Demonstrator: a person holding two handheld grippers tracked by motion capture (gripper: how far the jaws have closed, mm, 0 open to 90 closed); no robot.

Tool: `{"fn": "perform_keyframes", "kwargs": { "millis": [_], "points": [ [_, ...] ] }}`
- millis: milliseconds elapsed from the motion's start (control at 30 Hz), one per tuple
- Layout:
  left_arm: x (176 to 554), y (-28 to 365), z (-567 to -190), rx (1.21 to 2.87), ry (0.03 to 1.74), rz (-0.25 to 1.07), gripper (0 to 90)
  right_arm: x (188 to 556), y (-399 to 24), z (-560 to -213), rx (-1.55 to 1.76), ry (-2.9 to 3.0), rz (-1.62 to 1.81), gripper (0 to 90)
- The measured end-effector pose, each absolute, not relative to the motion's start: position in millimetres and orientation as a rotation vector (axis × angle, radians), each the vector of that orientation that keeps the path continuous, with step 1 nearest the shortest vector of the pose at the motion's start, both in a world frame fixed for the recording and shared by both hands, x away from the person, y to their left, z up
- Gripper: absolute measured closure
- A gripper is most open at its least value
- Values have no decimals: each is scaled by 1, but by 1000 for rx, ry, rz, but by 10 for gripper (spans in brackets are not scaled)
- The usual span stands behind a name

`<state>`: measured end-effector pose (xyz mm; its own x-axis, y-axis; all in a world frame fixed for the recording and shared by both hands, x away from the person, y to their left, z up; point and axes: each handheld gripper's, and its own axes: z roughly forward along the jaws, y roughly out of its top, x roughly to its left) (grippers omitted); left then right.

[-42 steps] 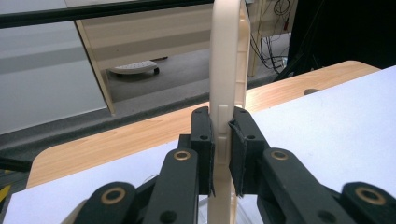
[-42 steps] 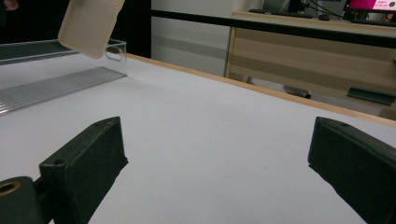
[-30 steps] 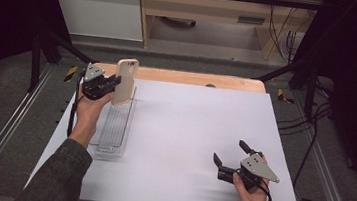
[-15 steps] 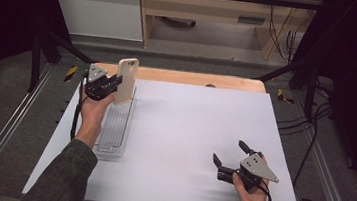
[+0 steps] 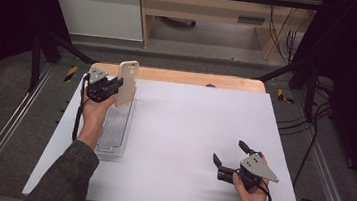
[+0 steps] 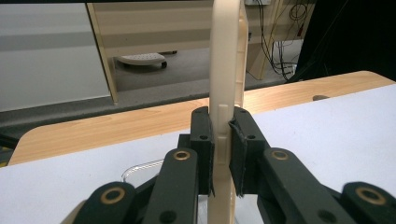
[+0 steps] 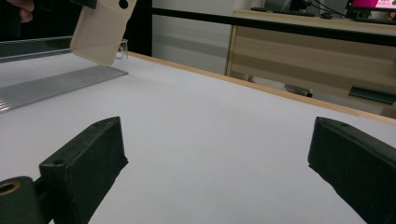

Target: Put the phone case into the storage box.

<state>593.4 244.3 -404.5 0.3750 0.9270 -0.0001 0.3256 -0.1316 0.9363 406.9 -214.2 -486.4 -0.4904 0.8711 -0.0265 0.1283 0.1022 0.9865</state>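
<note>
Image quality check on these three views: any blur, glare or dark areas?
High view: white table evenly lit, surroundings fall into near black at both sides, whole frame a little soft. Left gripper view: beige phone case between the jaws of the left gripper is sharp, background mildly soft. Right gripper view: near jaws of the right gripper dark and soft-edged, clear tray shows a faint sheen.

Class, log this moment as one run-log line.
left gripper: shut on phone case, upright over clear tray | right gripper: open, empty, on table
</note>
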Motion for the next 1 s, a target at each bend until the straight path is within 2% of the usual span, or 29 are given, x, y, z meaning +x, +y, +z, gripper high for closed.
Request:
{"fn": "perform_keyframes", "kwargs": {
  "millis": [1000],
  "points": [
    [593, 240, -412, 1677, 1187, 740, 798, 405, -215, -485, 987, 1719, 1454, 38]
  ]
}}
